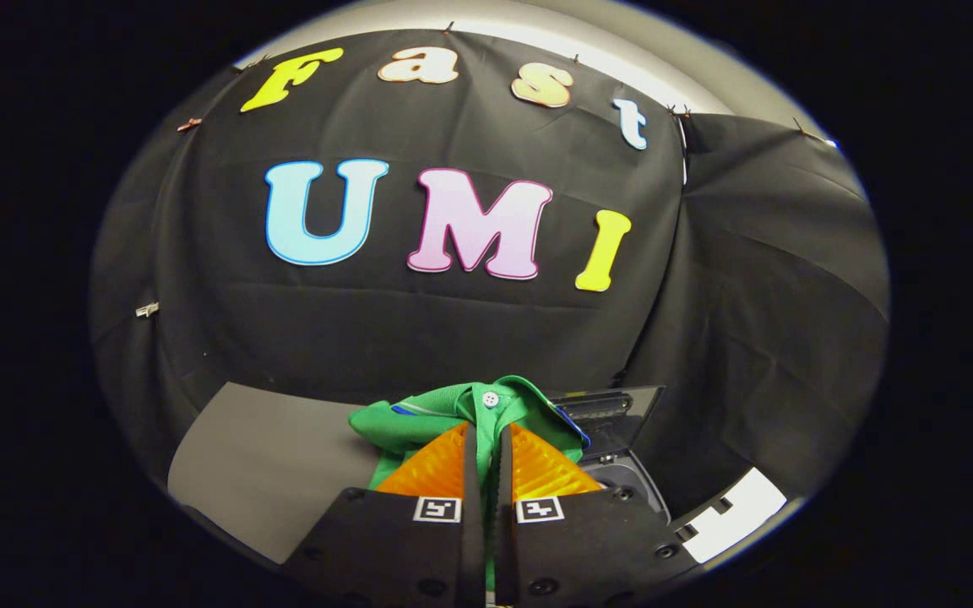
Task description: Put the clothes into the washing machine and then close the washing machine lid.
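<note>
A green shirt [453, 414] with a white button and a blue-trimmed collar hangs bunched between my fingers. My gripper [486, 435] is shut on the shirt, both fingers pressing the cloth with only a thin gap between them. The garment is lifted above the grey tabletop [267, 464]. Behind and to the right of the fingers stands the washing machine [622, 473], its dark lid [613, 414] raised and part of the round opening showing just past the right finger. The shirt hides most of the machine's left side.
The grey tabletop stretches to the left of the fingers. Black cloth walls close off the back and the right side. A white patch with black marks [736, 511] lies on the surface to the right of the machine.
</note>
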A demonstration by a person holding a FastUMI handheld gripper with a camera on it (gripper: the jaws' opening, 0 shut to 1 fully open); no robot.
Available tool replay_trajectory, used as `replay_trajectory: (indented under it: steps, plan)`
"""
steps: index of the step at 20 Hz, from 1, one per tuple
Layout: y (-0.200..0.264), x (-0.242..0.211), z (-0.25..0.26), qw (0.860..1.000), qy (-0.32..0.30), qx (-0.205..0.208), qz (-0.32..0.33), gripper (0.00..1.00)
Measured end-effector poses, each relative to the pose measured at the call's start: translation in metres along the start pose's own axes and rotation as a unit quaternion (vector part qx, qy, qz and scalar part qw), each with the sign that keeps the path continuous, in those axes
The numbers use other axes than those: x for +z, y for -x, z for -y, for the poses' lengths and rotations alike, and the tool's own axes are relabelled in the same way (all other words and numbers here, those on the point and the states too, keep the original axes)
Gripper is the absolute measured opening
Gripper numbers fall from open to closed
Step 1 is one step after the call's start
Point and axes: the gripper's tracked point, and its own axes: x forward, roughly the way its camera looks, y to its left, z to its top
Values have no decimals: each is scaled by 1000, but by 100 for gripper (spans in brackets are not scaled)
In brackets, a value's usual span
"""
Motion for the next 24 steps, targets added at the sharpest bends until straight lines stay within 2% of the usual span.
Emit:
replay_trajectory:
  steps: [11,17,22,24]
  plan:
    - [-61,-33,128,998,12,69,3,9]
    - [-101,-79,172,997,27,68,-32,9]
    - [-137,-137,182,995,23,66,-74,9]
    - [-151,-163,184,993,40,65,-88,9]
